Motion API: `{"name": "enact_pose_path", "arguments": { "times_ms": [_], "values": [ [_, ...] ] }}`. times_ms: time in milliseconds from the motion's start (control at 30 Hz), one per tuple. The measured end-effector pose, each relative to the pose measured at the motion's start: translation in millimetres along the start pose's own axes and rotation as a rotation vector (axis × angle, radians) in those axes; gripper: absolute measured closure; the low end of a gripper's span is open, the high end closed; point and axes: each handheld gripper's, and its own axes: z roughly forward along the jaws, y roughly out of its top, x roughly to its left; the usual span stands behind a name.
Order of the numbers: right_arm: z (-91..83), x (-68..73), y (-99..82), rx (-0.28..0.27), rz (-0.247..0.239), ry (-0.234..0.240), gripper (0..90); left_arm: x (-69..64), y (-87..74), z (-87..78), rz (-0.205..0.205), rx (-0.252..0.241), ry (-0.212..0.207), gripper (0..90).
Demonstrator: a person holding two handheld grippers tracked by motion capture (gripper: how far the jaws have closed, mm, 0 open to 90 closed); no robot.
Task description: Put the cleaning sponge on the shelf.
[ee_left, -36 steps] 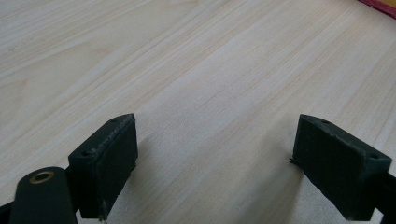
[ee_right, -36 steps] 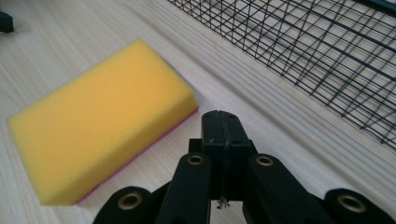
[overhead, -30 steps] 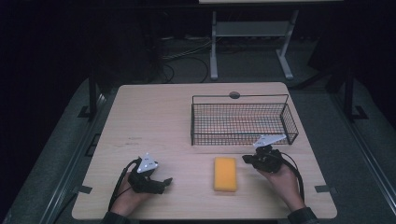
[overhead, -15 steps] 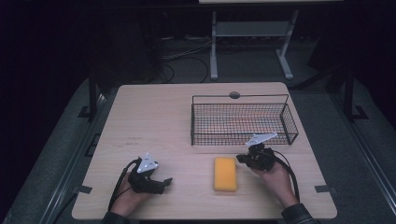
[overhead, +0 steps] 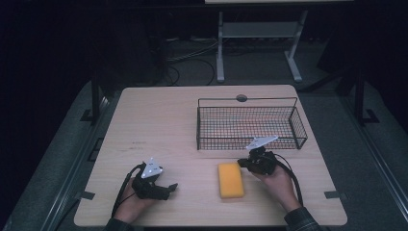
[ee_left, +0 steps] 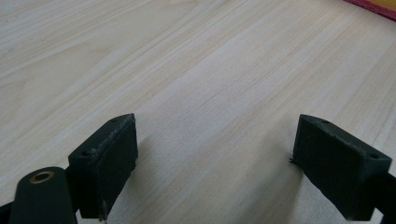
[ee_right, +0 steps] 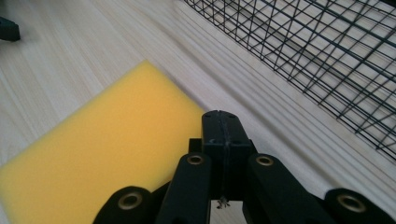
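- The flat yellow rectangular sponge (overhead: 230, 179) lies on the pale wooden table (overhead: 159, 120), near its front edge.
- The black wire basket (overhead: 250, 124) stands behind the sponge, toward the table's right.
- The right gripper (overhead: 246, 163) sits just right of the sponge, before the basket.
- The left gripper (overhead: 169, 187) rests well left of the sponge.

Left hand-held gripper (overhead: 169, 186) jaws apart — right hand-held gripper (overhead: 242, 163) jaws together.
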Motion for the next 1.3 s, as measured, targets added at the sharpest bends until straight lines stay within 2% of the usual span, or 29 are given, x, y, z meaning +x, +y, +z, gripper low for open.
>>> {"name": "enact_pose_path", "arguments": {
  "times_ms": [533, 1300],
  "values": [
    [11.0, 8.4, 11.7, 0.003, -0.03, 0.022, 89.6, -0.1, 0.0, 0.1, 0.0, -0.001, -0.001, 13.1],
    [30.8, 30.2, 28.8, 0.021, -0.076, 0.075, 89.6, -0.2, 0.0, 0.1, 0.001, -0.001, -0.001, 13.2]
  ]
}}
